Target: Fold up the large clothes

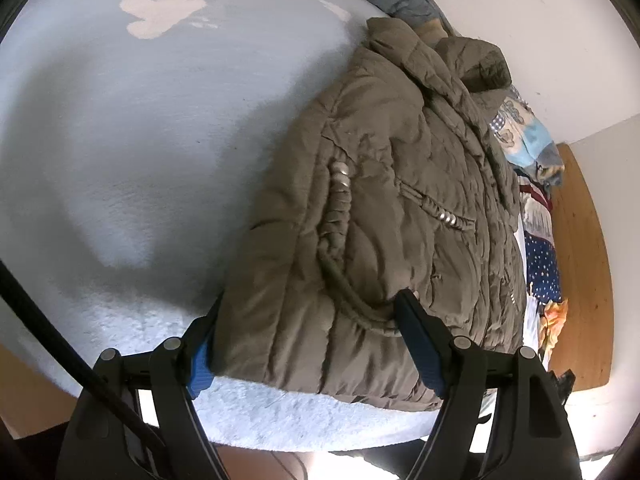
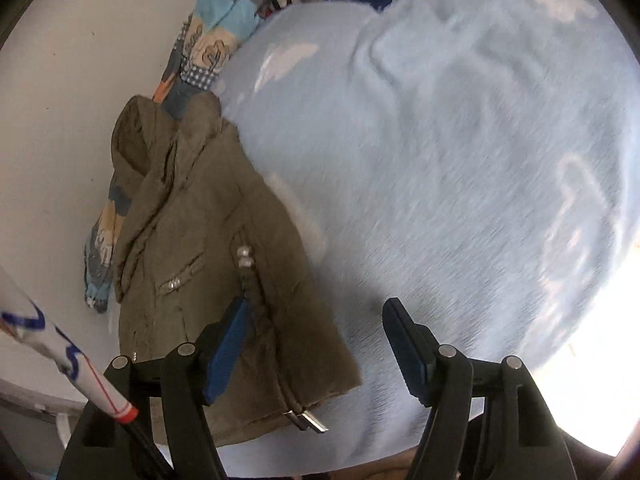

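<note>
Olive jacket (image 1: 384,220) folded lengthwise, lying on the blue blanket (image 1: 120,140)

Left gripper (image 1: 308,336), lower centre of its view, straddles the hem, jaws wide, nothing clamped; right gripper (image 2: 316,344) (also wide) holds nothing. Next likely calls for pinching the hem and folding toward the collar.

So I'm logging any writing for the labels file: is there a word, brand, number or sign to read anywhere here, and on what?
None can be read.
Jacket: no visible label or brand.
Blue blanket: white shapes only, no letters.
White strip with blue marks: blurred, unreadable.
Patterned fabrics by the wall: pictures and dots, no text.
</note>
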`<state>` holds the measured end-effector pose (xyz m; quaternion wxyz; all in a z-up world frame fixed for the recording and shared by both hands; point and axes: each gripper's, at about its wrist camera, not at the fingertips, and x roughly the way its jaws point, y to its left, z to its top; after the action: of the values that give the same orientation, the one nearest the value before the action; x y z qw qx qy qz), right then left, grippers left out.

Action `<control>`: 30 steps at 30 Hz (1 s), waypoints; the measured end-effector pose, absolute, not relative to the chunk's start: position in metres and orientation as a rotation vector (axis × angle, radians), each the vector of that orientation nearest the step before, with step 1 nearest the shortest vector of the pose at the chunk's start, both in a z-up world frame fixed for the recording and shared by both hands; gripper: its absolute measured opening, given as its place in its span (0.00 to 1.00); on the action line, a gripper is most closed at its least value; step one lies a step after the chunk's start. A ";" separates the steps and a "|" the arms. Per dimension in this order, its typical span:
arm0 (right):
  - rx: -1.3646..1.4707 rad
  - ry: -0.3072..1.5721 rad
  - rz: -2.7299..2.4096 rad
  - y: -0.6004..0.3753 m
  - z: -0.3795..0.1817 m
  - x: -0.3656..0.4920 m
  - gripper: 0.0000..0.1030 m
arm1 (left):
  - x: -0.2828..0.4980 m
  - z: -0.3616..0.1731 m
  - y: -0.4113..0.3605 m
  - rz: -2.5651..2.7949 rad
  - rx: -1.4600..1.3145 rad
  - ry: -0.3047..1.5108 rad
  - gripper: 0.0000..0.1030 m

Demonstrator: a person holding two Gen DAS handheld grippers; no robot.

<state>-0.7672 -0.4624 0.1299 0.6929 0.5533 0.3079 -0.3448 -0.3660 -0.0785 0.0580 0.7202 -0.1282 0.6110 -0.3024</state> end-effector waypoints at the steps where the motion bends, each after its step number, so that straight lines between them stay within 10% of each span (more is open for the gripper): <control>1: 1.239 0.695 -0.750 -0.460 0.128 -0.762 0.71 | -0.365 0.056 -0.080 -0.668 -0.279 1.351 0.75; 5: 1.220 0.743 -0.678 -0.446 0.122 -0.738 0.72 | -0.368 0.060 -0.084 -0.680 -0.237 1.312 0.70; 7: 1.170 0.770 -0.681 -0.438 0.123 -0.729 0.45 | -0.374 0.068 -0.094 -0.697 -0.169 1.263 0.46; 10: 1.088 0.803 -0.695 -0.433 0.132 -0.724 0.20 | -0.383 0.076 -0.103 -0.690 -0.082 1.203 0.36; 30: 0.710 0.800 -0.876 -0.398 0.195 -0.735 0.11 | -0.415 0.102 -0.099 -0.735 0.021 1.096 0.26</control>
<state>-0.7347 -0.3979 0.1952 0.7705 0.3274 0.3688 -0.4039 -0.4152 -0.0994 0.1019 0.7899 0.0098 0.5091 -0.3416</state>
